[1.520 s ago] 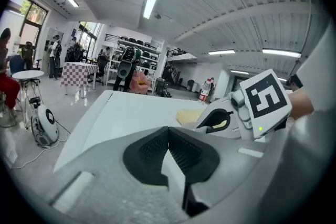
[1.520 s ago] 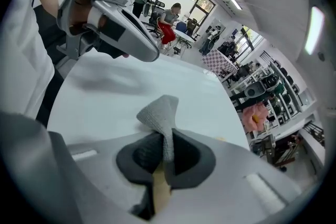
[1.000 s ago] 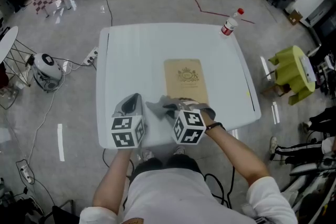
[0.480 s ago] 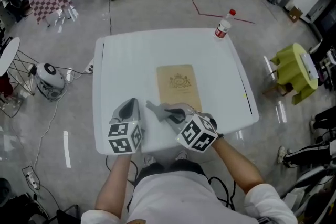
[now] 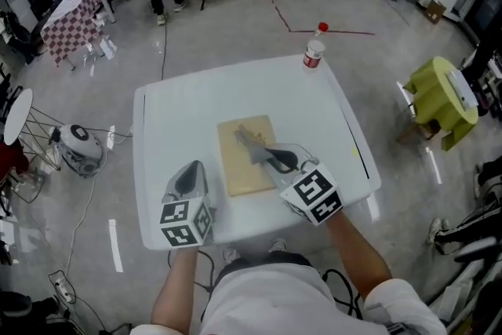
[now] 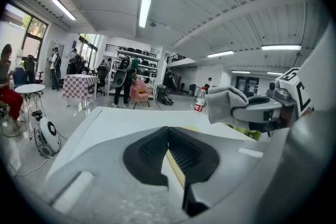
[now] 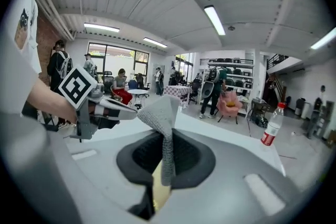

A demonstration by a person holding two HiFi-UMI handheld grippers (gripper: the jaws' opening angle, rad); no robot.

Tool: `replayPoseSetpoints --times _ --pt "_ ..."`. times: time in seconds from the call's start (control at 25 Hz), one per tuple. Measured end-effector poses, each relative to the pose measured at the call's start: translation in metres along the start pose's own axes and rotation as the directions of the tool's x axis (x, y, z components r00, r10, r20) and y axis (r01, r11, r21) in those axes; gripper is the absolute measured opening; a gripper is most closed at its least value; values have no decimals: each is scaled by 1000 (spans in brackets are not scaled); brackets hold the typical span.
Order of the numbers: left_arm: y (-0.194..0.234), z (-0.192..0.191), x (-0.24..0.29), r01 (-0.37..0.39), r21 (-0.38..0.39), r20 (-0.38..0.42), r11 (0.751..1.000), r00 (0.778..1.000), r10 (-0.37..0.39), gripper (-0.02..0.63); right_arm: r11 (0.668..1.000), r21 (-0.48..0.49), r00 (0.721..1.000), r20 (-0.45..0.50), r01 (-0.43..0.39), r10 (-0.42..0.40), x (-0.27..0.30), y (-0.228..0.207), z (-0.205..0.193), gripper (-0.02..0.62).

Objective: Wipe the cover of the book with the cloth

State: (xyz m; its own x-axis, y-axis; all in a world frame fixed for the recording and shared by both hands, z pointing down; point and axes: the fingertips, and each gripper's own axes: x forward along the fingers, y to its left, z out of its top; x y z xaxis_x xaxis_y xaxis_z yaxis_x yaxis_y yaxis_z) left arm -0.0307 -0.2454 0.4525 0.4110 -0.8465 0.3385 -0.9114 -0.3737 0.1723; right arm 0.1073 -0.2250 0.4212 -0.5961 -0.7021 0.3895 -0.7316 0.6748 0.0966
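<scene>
A tan book (image 5: 239, 169) lies flat in the middle of the white table (image 5: 172, 121). A grey cloth (image 5: 252, 140) hangs over the book's far half, pinched in my right gripper (image 5: 272, 156), which is shut on it just above the cover. In the right gripper view the cloth (image 7: 164, 128) stands up between the jaws, and the book (image 7: 159, 191) shows below them. My left gripper (image 5: 190, 170) hovers left of the book near the table's front edge, shut and empty. Its own view shows the book's edge (image 6: 177, 168) under the jaws and the cloth (image 6: 228, 105) at right.
A plastic bottle with a red cap (image 5: 313, 53) stands at the table's far right corner. A yellow-green stool (image 5: 439, 102) sits on the floor to the right. Cables and a small round machine (image 5: 81, 143) lie on the floor at left. People and chairs are far behind.
My right gripper has carried the cloth forward from the book's near edge onto its cover. The left gripper has stayed near the front left of the table.
</scene>
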Motion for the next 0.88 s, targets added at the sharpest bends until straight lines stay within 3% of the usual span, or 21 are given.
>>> replayPoseSetpoints --times 0.32,0.48,0.88 --pt "-28 23 0 -11 39 36 999 999 9 8 981 163 984 127 105 -126 -40 -48 12 17" --pt "-38 29 1 -17 51 46 999 999 15 8 959 248 974 142 137 -176 -49 -64 3 17" --pt "-46 28 5 -10 69 43 998 999 7 8 945 284 970 127 162 -205 -49 -75 -13 17"
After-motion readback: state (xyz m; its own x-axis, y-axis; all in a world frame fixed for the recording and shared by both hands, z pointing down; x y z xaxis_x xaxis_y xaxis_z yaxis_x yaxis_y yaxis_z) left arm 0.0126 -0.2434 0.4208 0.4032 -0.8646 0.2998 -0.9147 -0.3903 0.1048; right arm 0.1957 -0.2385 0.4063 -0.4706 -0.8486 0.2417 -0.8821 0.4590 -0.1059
